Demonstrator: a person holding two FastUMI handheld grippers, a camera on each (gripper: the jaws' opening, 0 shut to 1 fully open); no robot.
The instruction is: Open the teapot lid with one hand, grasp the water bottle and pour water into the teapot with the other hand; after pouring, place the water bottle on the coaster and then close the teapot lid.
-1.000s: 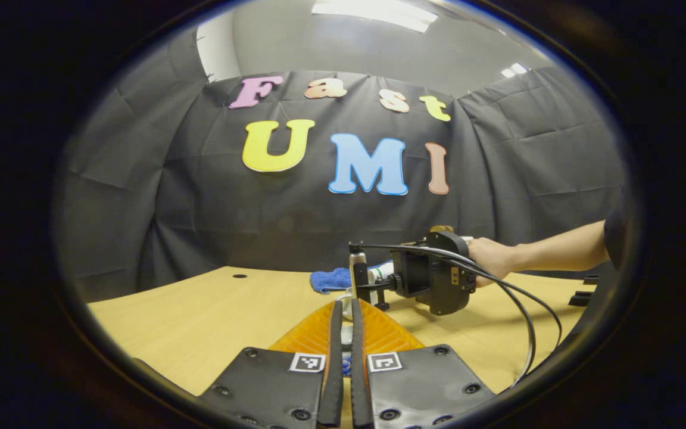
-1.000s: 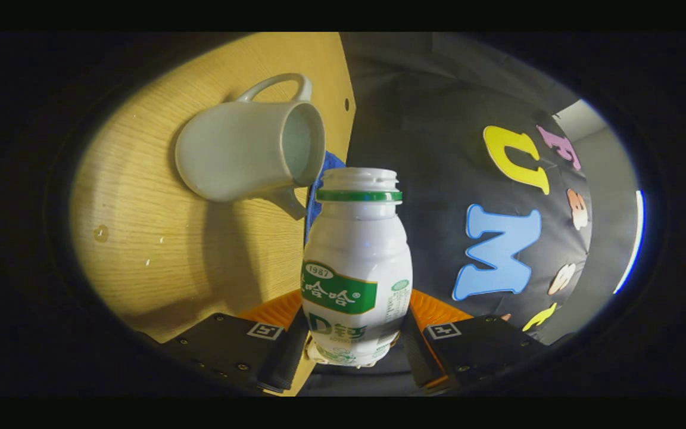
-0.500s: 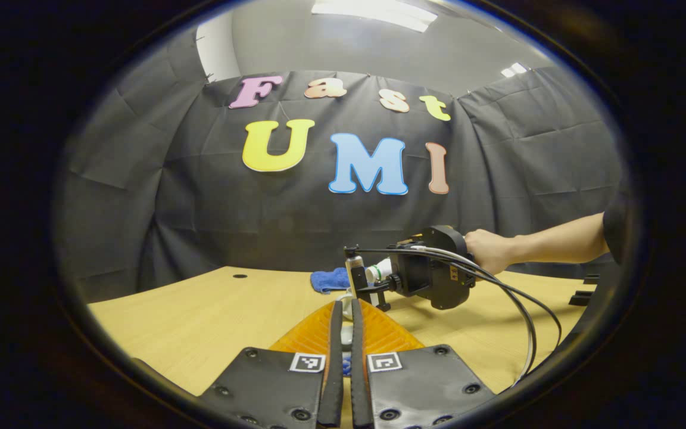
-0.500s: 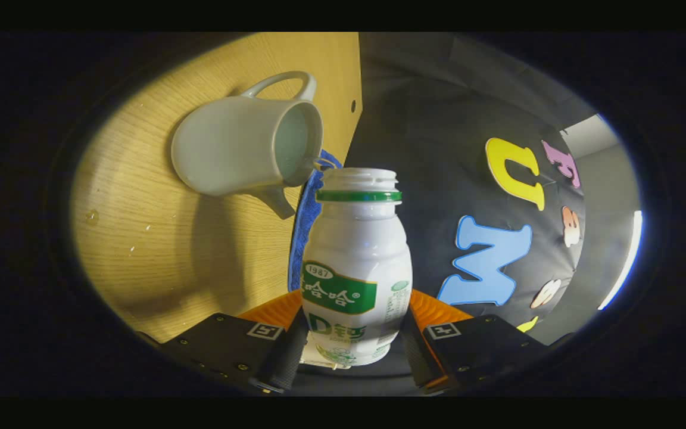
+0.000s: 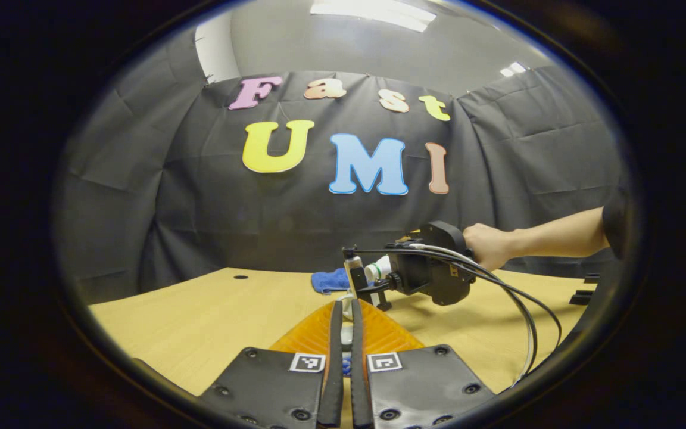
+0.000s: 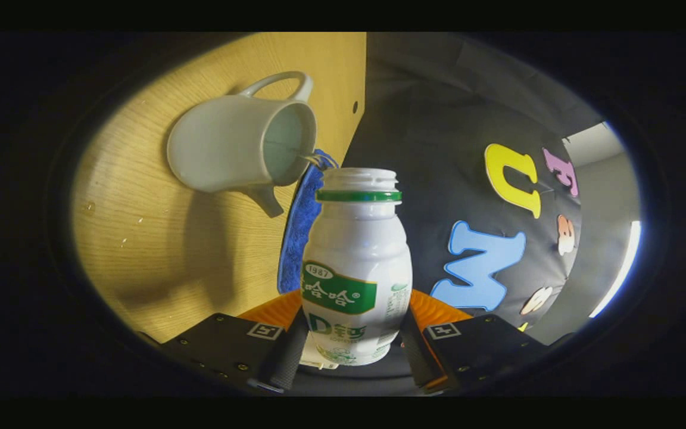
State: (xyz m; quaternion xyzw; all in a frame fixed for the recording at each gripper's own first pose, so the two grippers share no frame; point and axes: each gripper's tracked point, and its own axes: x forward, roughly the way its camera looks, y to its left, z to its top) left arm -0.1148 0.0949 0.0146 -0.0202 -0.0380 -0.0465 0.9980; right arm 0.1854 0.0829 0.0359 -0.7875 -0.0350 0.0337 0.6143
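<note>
Right gripper [image 6: 352, 351]: fingers clamp water bottle [image 6: 355, 280] low, tipped sideways so its mouth feeds the open teapot [image 6: 236, 149] beyond. Left gripper [image 5: 345, 357]: fingers nearly closed, pinching something pale, likely the lid.

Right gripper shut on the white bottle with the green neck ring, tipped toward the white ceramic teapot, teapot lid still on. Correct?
Not quite: the white ceramic teapot has no lid on it. The right gripper view shows its mouth open, with a thin stream of water running into it. The rest holds: the right gripper is shut on the white bottle with the green neck ring, tipped toward the teapot.
</note>
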